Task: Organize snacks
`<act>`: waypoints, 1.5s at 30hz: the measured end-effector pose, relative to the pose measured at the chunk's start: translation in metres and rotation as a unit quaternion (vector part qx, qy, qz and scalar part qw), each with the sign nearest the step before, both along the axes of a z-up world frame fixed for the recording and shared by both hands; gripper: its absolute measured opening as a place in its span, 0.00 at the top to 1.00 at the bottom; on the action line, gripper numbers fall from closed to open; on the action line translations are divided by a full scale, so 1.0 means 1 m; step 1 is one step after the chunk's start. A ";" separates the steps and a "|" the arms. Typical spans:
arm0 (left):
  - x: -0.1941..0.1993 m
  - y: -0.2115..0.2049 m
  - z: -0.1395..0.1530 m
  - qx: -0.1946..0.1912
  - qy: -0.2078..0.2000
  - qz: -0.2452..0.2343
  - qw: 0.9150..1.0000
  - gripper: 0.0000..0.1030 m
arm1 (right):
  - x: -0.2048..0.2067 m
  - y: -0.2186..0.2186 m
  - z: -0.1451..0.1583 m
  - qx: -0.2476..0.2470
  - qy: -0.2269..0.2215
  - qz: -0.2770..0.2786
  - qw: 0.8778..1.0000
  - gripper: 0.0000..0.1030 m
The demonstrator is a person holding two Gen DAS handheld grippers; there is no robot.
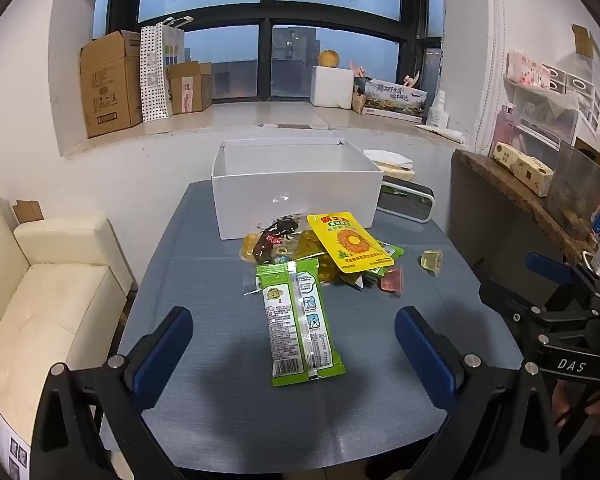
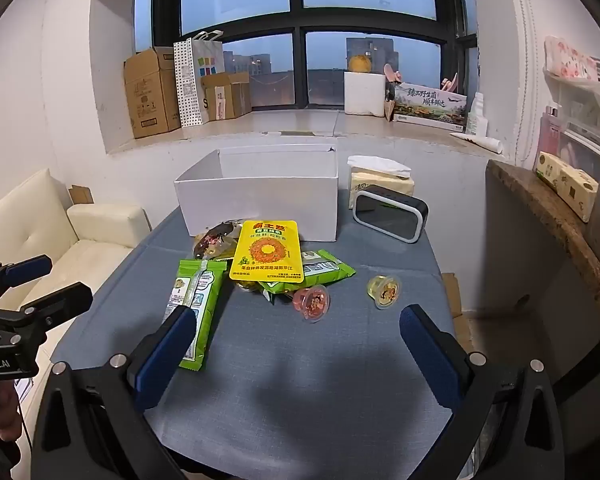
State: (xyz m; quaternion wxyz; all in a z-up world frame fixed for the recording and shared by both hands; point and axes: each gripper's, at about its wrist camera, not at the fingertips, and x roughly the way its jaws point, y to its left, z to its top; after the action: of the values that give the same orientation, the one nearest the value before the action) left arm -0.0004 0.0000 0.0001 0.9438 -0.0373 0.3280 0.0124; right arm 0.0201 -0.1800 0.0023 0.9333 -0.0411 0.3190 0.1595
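Note:
A pile of snacks lies on the blue table in front of an open white box [image 1: 296, 200] [image 2: 260, 204]. It holds a long green packet [image 1: 300, 320] [image 2: 196, 304], a yellow packet [image 1: 350, 242] [image 2: 267, 251], a dark clear-wrapped snack [image 1: 272, 238] [image 2: 214, 236], a second green packet [image 2: 324, 270], a pink jelly cup [image 1: 392, 282] [image 2: 312, 302] and a yellow jelly cup [image 1: 432, 261] [image 2: 385, 290]. My left gripper [image 1: 294, 340] is open and empty, hovering above the near end of the long green packet. My right gripper [image 2: 292, 340] is open and empty, short of the jelly cups.
A black and white clock [image 2: 390, 213] and a tissue pack [image 2: 380, 178] stand right of the box. A cream sofa [image 1: 40, 300] is on the left, a wooden shelf [image 2: 548, 208] on the right. Cardboard boxes [image 1: 112, 80] sit on the windowsill.

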 end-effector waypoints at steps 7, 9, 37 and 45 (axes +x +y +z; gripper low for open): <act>0.001 0.002 0.001 -0.002 0.000 -0.001 1.000 0.00 | -0.001 0.001 0.001 -0.003 -0.004 0.000 1.000 0.00; -0.001 -0.001 0.005 0.002 -0.002 -0.002 1.000 0.00 | -0.001 0.001 0.001 -0.004 -0.005 0.000 1.000 0.00; 0.002 -0.006 0.002 0.003 0.001 -0.008 1.000 0.00 | 0.000 -0.002 0.003 -0.003 -0.005 -0.001 1.000 0.00; 0.001 -0.005 0.003 0.001 0.001 -0.006 1.000 0.00 | -0.001 -0.004 0.004 -0.002 -0.007 -0.002 1.000 0.00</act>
State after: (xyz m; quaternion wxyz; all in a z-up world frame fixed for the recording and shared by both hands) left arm 0.0008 -0.0045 0.0030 0.9436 -0.0345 0.3291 0.0070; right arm 0.0193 -0.1836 0.0067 0.9357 -0.0430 0.3132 0.1566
